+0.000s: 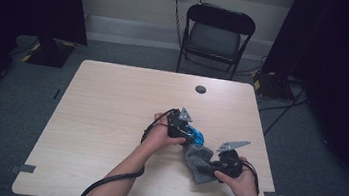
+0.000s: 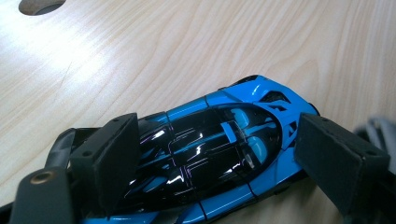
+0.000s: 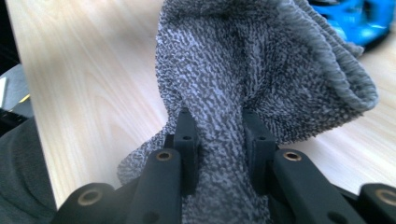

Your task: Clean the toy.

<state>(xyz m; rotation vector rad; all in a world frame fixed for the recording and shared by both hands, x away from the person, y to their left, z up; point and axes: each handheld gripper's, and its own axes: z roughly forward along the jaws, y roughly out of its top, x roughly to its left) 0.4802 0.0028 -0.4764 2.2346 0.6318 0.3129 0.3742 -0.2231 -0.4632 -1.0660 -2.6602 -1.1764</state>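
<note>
A blue toy car (image 2: 254,91) with a dark glass roof lies on the pale wooden table (image 1: 109,120), right of centre. My left gripper (image 2: 219,135) straddles it, one pad against each flank, and grips it across its width. In the high view the car (image 1: 198,137) sits just ahead of the left gripper (image 1: 189,134). A grey knitted cloth (image 3: 261,60) bunches up beside the car. My right gripper (image 3: 219,121) is shut on a fold of that cloth. From above, the cloth (image 1: 199,160) lies between the two hands, with the right gripper (image 1: 212,169) at its near end.
A round cable hole (image 1: 200,89) is set in the table's far side. A black folding chair (image 1: 219,33) stands behind the table. Dark panels flank the room at left and right. The table's front edge runs close to both forearms.
</note>
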